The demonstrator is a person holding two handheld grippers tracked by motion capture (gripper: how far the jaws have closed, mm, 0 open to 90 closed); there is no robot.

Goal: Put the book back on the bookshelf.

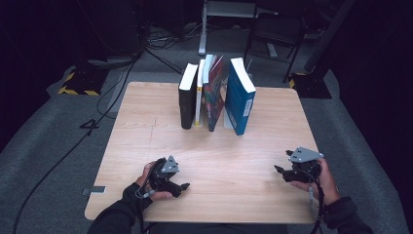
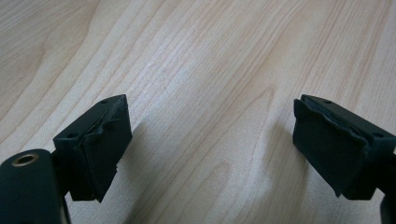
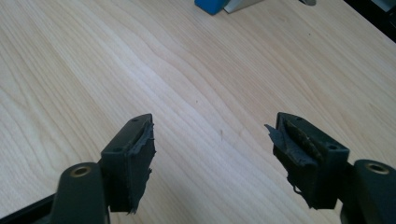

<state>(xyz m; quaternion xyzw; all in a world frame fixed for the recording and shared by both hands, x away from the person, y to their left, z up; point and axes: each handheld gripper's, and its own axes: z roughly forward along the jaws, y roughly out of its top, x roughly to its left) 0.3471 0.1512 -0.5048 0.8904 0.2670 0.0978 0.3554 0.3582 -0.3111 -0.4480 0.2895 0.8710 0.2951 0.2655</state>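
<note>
Four books [image 1: 214, 92] stand upright in a row on the wooden table [image 1: 146, 141].

**A dim room with a wooden table**

A light wooden table [image 1: 146, 126] stands on a grey carpet floor [image 1: 58, 131]. Black cables [image 1: 104, 97] run over the floor. A dark folding chair [image 1: 275, 34] stands behind the table. The back of the room is very dark

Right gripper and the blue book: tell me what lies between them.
Nothing: in the high view, bare wooden table runs from the right gripper to the blue book. The right gripper view shows the same.
</note>
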